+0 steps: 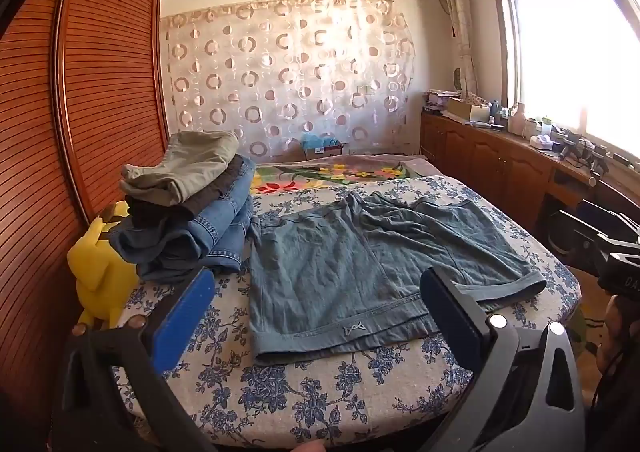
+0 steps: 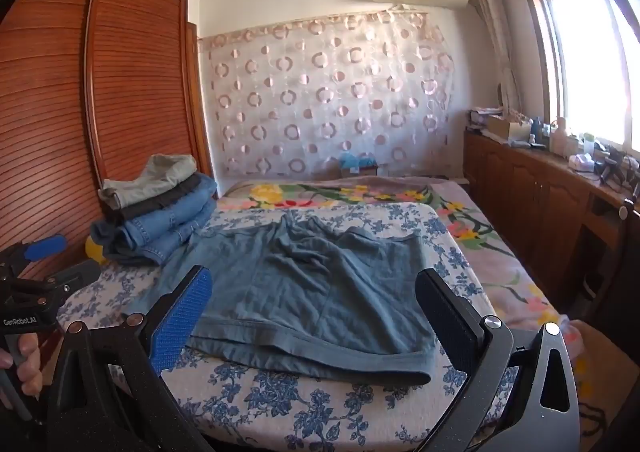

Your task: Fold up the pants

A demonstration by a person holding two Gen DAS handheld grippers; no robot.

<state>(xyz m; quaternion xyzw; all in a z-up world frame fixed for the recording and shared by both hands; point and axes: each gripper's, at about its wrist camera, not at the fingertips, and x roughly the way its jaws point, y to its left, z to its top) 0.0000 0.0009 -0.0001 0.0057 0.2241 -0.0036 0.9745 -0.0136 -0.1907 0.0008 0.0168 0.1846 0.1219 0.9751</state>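
At the bed's [image 1: 280, 404] left edge a yellow plush toy [image 1: 100, 260] sits beside a stack of folded clothes [image 1: 192, 211]. The pants [image 1: 340, 264], grey-blue shorts, lie spread flat across the middle of the bed, hems toward its near edge. The left gripper [image 1: 320, 316] hovers over the near hem with jaws spread wide and nothing between them; the right gripper [image 2: 316, 316] hangs likewise, fully parted and empty. To fold well, I judge each should pinch one leg's edge through both layers, then carry it across so the seams line up without wrinkling.
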